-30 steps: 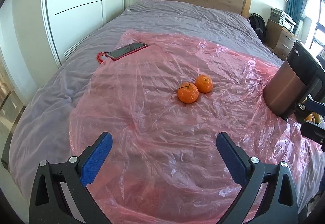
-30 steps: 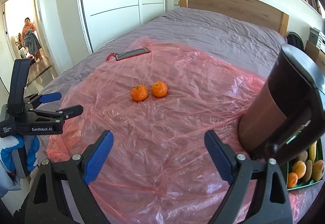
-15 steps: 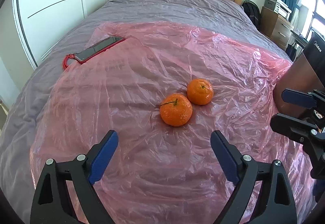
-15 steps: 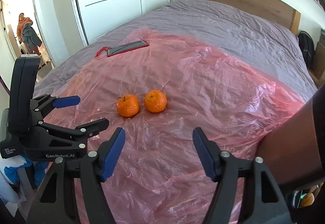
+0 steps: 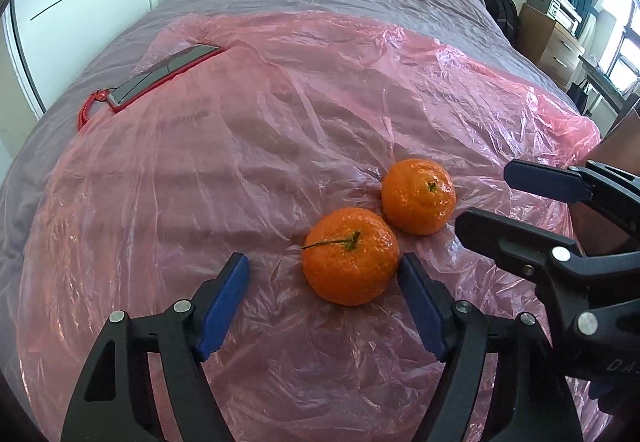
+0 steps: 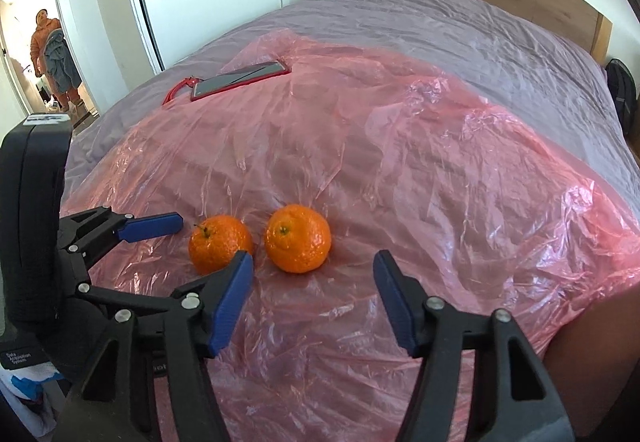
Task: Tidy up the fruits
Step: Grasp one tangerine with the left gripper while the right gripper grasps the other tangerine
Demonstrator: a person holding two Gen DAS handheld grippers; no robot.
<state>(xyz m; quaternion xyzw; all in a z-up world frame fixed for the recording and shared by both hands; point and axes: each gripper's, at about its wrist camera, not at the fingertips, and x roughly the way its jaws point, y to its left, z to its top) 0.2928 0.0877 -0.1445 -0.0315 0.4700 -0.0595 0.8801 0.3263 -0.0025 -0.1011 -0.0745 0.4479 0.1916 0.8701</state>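
Two mandarins lie side by side on a pink plastic sheet (image 5: 280, 121) spread over a bed. My left gripper (image 5: 322, 262) is low over the stemmed mandarin (image 5: 351, 256), its jaws closing. The fruit sits between the blue pads: the right pad is right beside it and the left pad is well apart. My right gripper (image 6: 314, 258) is also closing, with the other mandarin (image 6: 298, 238) just ahead of its tips and untouched. In the right wrist view the left gripper (image 6: 208, 242) flanks the stemmed mandarin (image 6: 220, 248). The right gripper (image 5: 484, 197) stands beside the second mandarin (image 5: 418, 195).
A phone in a red case (image 5: 160, 75) lies at the sheet's far left edge. A brown cylindrical vessel (image 5: 616, 177) stands at the right. The grey bedspread (image 6: 440, 21) runs back to a wooden headboard. A person (image 6: 52, 57) stands in the doorway, far left.
Both grippers have come forward and down to the mandarins, which now look much larger. Both pairs of jaws have narrowed. The fruits have not moved.
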